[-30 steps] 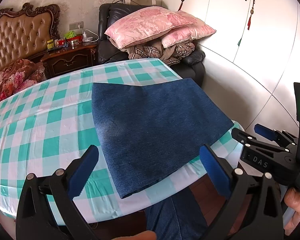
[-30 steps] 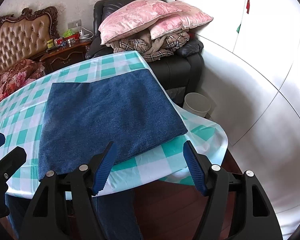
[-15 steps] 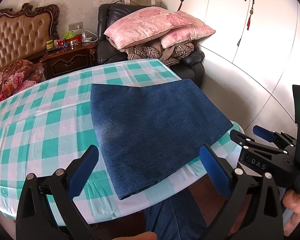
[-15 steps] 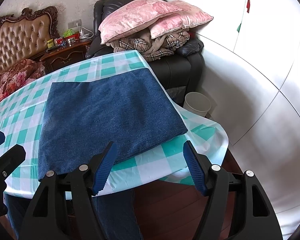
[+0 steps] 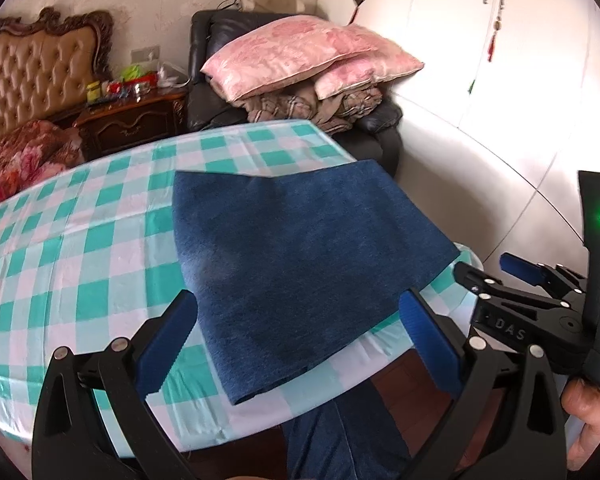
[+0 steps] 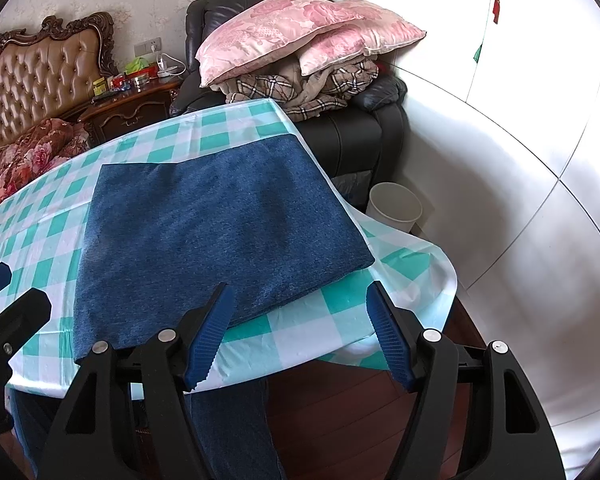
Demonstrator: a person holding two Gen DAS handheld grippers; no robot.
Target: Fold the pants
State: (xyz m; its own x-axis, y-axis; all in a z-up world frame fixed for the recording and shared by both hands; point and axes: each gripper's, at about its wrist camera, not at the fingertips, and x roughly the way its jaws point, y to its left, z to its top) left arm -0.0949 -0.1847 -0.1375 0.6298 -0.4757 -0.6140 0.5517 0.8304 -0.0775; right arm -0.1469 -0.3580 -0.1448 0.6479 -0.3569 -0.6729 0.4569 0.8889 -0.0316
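The pants (image 6: 216, 232) lie folded into a flat blue rectangle on the checked tablecloth (image 6: 308, 320), at about eleven o'clock from the right gripper (image 6: 296, 334), their near edge close to the table's rim. Both the right gripper and the left gripper (image 5: 300, 340) hover just short of that edge with jaws apart and nothing between them. The risk I see is a pad catching only the top layer, or the slick cloth beneath, which would drag the stack open or off the rim.
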